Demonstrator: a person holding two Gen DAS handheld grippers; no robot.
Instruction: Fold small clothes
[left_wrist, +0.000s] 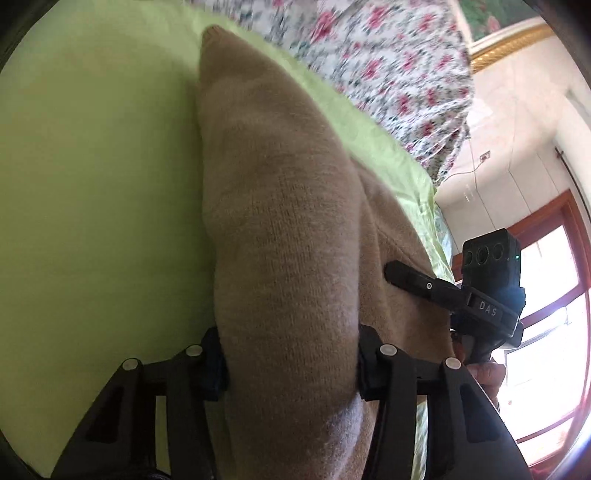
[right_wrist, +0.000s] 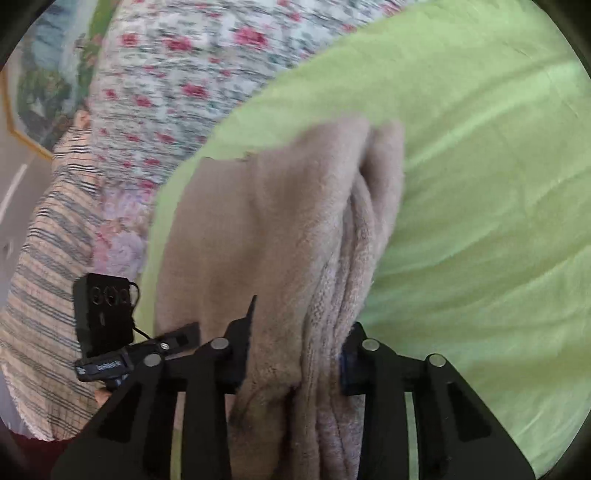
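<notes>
A tan knitted garment (left_wrist: 280, 229) lies over a light green sheet (left_wrist: 92, 184). My left gripper (left_wrist: 291, 369) is shut on a thick fold of it, which bulges between the jaws. The right gripper (left_wrist: 424, 284) shows to the right in the left wrist view, its finger against the same garment. In the right wrist view my right gripper (right_wrist: 295, 354) is shut on bunched layers of the garment (right_wrist: 258, 221), which hangs forward over the green sheet (right_wrist: 480, 184). The left gripper (right_wrist: 177, 339) shows at the lower left there.
A floral quilt (left_wrist: 388, 74) lies beyond the sheet and also shows in the right wrist view (right_wrist: 184, 74). A striped cloth (right_wrist: 48, 258) lies at left. A window with a red frame (left_wrist: 546, 295) and a gold-framed picture (left_wrist: 509, 40) are on the walls.
</notes>
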